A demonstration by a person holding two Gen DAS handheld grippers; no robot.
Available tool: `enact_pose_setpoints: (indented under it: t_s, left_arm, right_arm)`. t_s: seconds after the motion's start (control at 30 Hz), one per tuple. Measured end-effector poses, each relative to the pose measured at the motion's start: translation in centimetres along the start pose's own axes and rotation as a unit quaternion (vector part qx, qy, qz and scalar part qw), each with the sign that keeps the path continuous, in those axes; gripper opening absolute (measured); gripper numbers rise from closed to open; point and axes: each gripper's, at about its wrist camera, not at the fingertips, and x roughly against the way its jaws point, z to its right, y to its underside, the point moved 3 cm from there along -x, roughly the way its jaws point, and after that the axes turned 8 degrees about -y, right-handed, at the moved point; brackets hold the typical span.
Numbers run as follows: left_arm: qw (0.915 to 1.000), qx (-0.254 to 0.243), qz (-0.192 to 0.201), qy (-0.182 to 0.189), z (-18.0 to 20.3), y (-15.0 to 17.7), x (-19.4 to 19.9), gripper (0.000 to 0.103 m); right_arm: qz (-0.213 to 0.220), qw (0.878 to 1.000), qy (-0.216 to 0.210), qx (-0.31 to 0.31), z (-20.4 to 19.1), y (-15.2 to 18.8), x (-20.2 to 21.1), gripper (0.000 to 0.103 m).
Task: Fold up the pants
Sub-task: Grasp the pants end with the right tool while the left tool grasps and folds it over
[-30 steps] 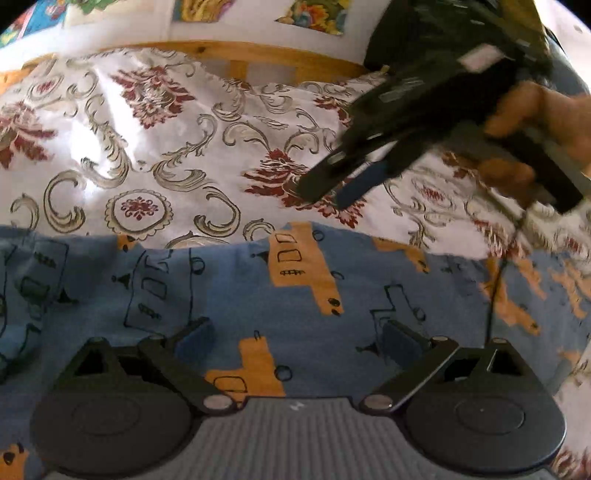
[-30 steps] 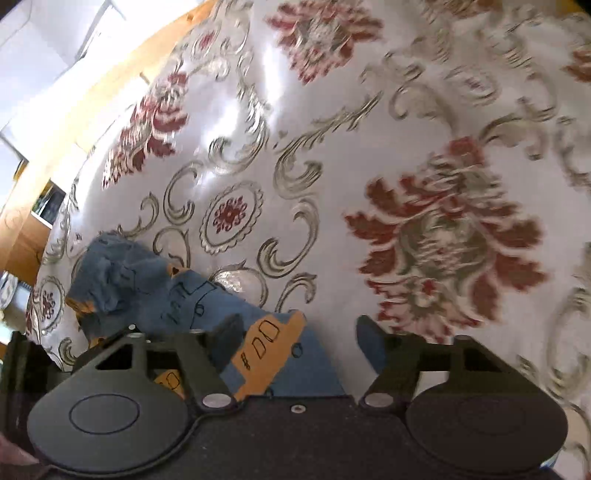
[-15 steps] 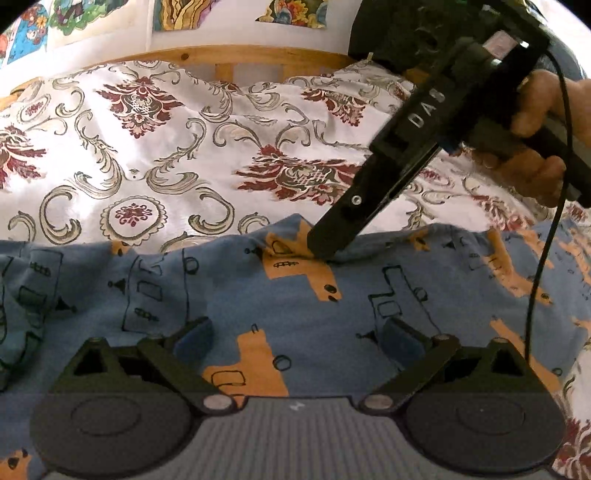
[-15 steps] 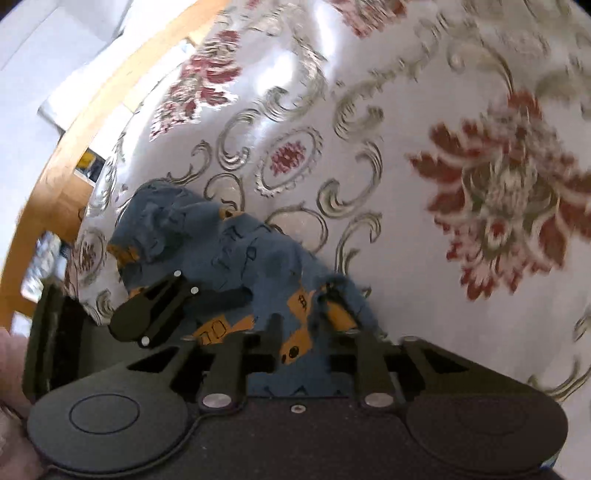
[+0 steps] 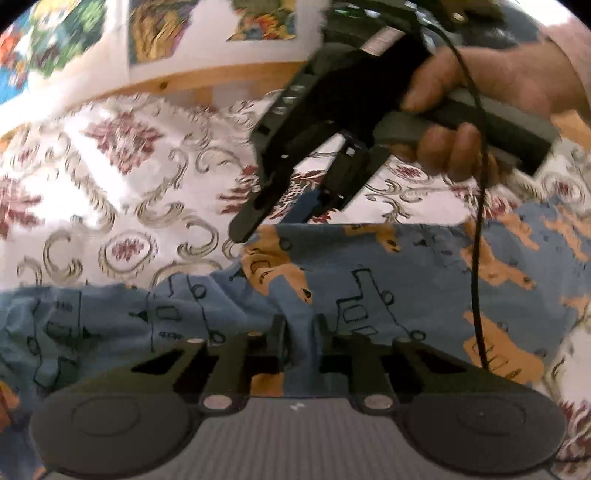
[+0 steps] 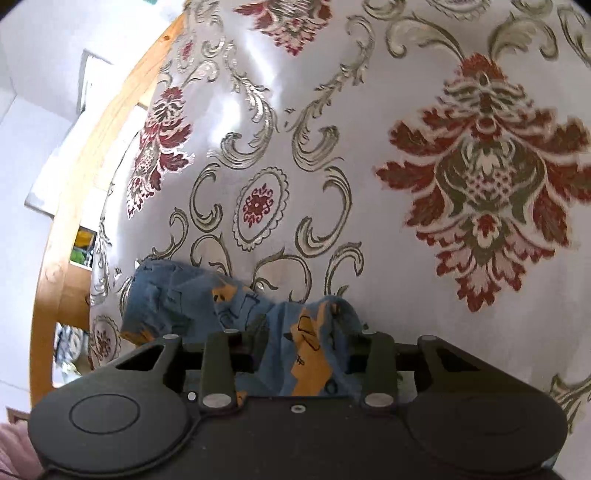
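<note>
Blue pants (image 5: pixel 369 280) with orange and outlined truck prints lie across the patterned bedspread (image 5: pixel 122 192). At the bottom of the left wrist view my left gripper (image 5: pixel 299 332) is shut on a raised fold of the pants. A hand (image 5: pixel 480 96) holds my right gripper (image 5: pixel 273 225) at the pants' far edge, where the cloth lifts toward it. In the right wrist view, the right gripper (image 6: pixel 304 343) is shut on a bunch of the pants (image 6: pixel 303 347). More of the crumpled fabric trails off to the left.
The white bedspread (image 6: pixel 369 129) with red and grey ornaments spreads beyond the pants. A wooden bed frame (image 6: pixel 74 206) runs along its edge, with a wall and colourful pictures (image 5: pixel 155 33) behind it. A black cable (image 5: pixel 476 258) hangs from the right gripper over the pants.
Both grippers were open a second ago. The right one came down to the far edge and shut on it, then the left one shut on a fold. The cloth now rises at both grips.
</note>
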Motion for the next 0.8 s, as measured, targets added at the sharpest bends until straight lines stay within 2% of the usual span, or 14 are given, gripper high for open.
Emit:
enact_pose_setpoints:
  t_s: [0.1, 0.13, 0.17, 0.2, 0.4, 0.47, 0.5, 0.53, 0.57, 0.6, 0.63, 0.7, 0.77, 0.8]
  left_arm:
    - [0.9999, 0.014, -0.006, 0.004, -0.4, 0.0, -0.3, 0.016]
    - [0.9999, 0.010, -0.004, 0.002, -0.3, 0.0, -0.2, 0.016]
    - [1.0000, 0.003, -0.001, -0.001, -0.2, 0.1, -0.2, 0.016]
    - [1.0000, -0.002, 0.000, -0.003, -0.1, 0.1, -0.1, 0.016]
    - [1.0000, 0.000, -0.007, 0.000, -0.2, 0.3, -0.4, 0.016]
    - [0.9999, -0.011, -0.004, -0.001, 0.0, 0.4, -0.4, 0.020]
    - [0.9999, -0.014, -0.002, -0.002, 0.0, 0.4, -0.3, 0.026]
    - [0.9999, -0.013, -0.002, -0.001, -0.2, 0.4, -0.2, 0.040]
    - [1.0000, -0.006, -0.004, 0.004, -0.4, 0.2, 0.0, 0.050]
    - [0.9999, 0.009, -0.005, 0.010, -0.9, 0.0, 0.3, 0.063]
    - [0.9993, 0.033, -0.001, 0.014, -1.7, -0.3, 0.8, 0.068]
    - [0.9963, 0.085, 0.008, 0.013, -4.0, -0.7, 1.9, 0.069]
    - [0.9921, 0.125, 0.007, -0.009, -6.6, -0.7, 2.4, 0.070]
    - [0.9898, 0.140, 0.004, -0.027, -8.1, -0.5, 2.4, 0.070]
  right_arm:
    - [-0.001, 1.000, 0.006, -0.031, 0.8, -0.3, -0.5, 0.040]
    - [0.001, 0.999, 0.010, -0.037, 0.9, -0.3, -0.7, 0.035]
    - [0.007, 0.999, 0.022, -0.041, 1.1, -0.3, -0.9, 0.013]
    - [0.016, 0.998, 0.038, -0.039, 1.1, -0.2, -1.0, 0.005]
    - [0.107, 0.991, 0.071, 0.024, -0.3, -0.8, 1.3, 0.000]
    - [0.124, 0.987, 0.092, 0.051, -0.1, -1.8, 1.8, 0.000]
    - [0.120, 0.986, 0.099, 0.061, 0.0, -2.1, 1.9, 0.000]
    - [0.116, 0.986, 0.101, 0.062, 0.0, -2.4, 2.1, 0.010]
    - [0.118, 0.986, 0.101, 0.064, -0.2, -2.4, 2.5, 0.020]
    - [0.119, 0.985, 0.100, 0.074, -0.6, -2.2, 2.8, 0.024]
    - [0.117, 0.984, 0.095, 0.091, -1.3, -1.5, 3.5, 0.030]
    - [0.107, 0.983, 0.089, 0.121, -2.6, 0.2, 4.6, 0.042]
    - [0.101, 0.983, 0.079, 0.131, -3.4, 3.1, 6.0, 0.058]
    - [0.100, 0.984, 0.072, 0.130, -3.5, 5.1, 6.7, 0.061]
